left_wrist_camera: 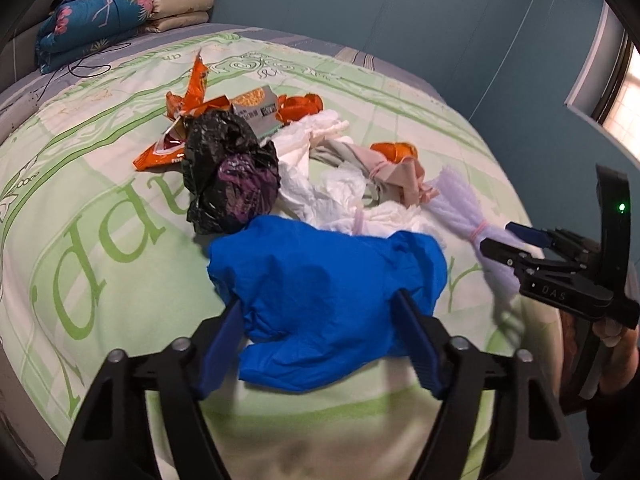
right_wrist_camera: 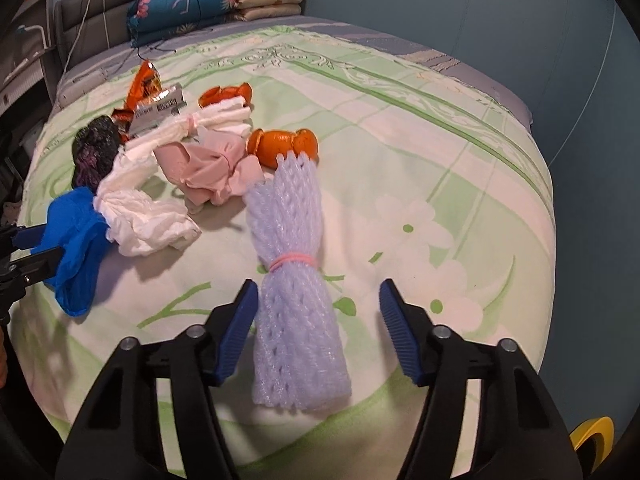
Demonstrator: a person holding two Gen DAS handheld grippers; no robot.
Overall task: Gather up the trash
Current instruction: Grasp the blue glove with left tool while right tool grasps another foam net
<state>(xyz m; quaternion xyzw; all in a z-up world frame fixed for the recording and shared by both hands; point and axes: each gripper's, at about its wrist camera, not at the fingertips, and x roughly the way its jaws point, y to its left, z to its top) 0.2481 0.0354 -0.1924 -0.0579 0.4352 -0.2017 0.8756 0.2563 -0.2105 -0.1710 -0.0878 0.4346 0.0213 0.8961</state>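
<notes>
Trash lies on a green bedspread (left_wrist_camera: 100, 216). My left gripper (left_wrist_camera: 320, 332) is open with its fingers on either side of a crumpled blue plastic bag (left_wrist_camera: 328, 292), also in the right wrist view (right_wrist_camera: 76, 240). My right gripper (right_wrist_camera: 316, 320) is open around the near end of a lilac foam net bundle (right_wrist_camera: 292, 276) tied with a pink band; it shows in the left wrist view (left_wrist_camera: 464, 204) too. Beyond lie a black bag (left_wrist_camera: 232, 172), white tissue (left_wrist_camera: 320, 188), pink cloth (right_wrist_camera: 208, 172), orange peel (right_wrist_camera: 284, 148) and an orange snack wrapper (left_wrist_camera: 192, 100).
Folded quilts (right_wrist_camera: 208, 0) are stacked at the head of the bed by a grey headboard (right_wrist_camera: 88, 28). A cable (left_wrist_camera: 88, 64) lies near them. Blue walls surround the bed; a window (left_wrist_camera: 624, 104) is at the right. A yellow object (right_wrist_camera: 592, 436) sits at the lower right.
</notes>
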